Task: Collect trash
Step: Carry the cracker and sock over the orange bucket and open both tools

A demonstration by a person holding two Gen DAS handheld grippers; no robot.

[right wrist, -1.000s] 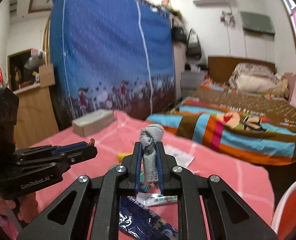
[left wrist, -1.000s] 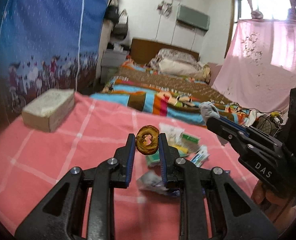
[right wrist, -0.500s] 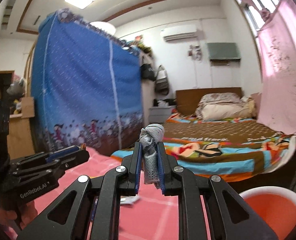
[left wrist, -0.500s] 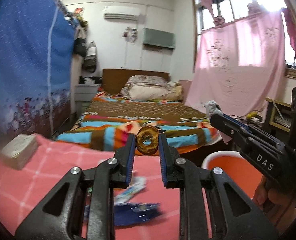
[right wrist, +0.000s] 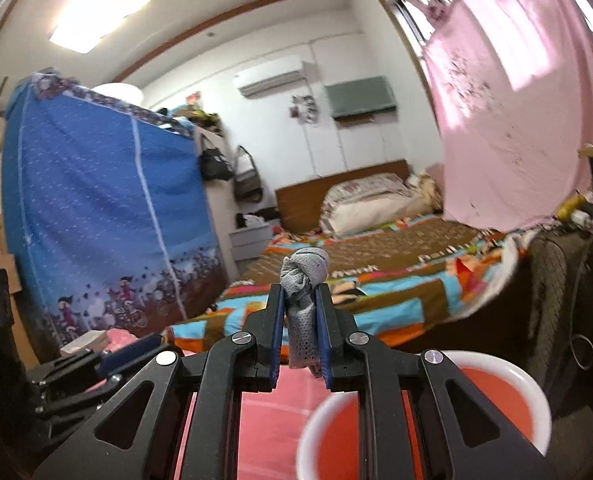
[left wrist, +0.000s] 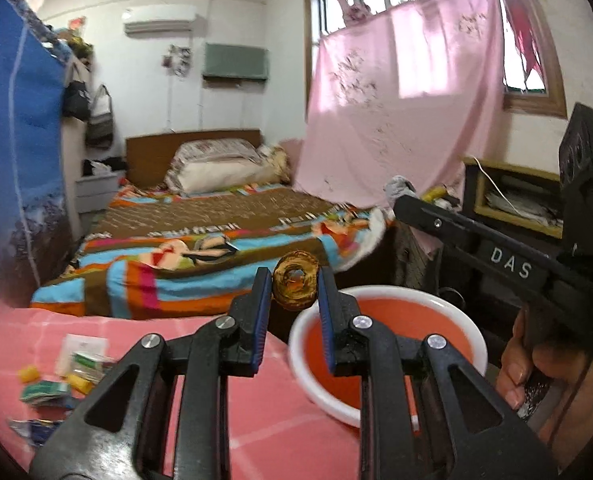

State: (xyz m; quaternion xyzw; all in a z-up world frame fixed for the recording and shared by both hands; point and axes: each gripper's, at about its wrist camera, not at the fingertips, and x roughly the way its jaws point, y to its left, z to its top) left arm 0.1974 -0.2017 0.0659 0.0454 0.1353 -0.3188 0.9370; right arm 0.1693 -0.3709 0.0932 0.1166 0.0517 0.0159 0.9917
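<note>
My left gripper (left wrist: pixel 295 286) is shut on a round brown-gold wrapper (left wrist: pixel 295 285), held in the air at the near left rim of the white bin with an orange inside (left wrist: pixel 462 322). My right gripper (right wrist: pixel 301 304) is shut on a knotted grey mesh rag (right wrist: pixel 302 280), held above the left part of the same bin (right wrist: pixel 534 394). The right gripper also shows in the left wrist view (left wrist: pixel 400 200) with the rag tip (left wrist: pixel 398 185). More wrappers (left wrist: pixel 52 384) lie on the pink checked cloth (left wrist: pixel 280 420) at lower left.
A bed with a striped blanket (left wrist: pixel 200 248) stands behind the table. A blue wardrobe cover (right wrist: pixel 96 220) is on the left and a pink curtain (left wrist: pixel 408 112) on the right. A desk shelf (left wrist: pixel 512 204) stands at the far right.
Both grippers have swung right, away from the wrapper pile, still holding their items. The white and orange bin has come into view under them.
</note>
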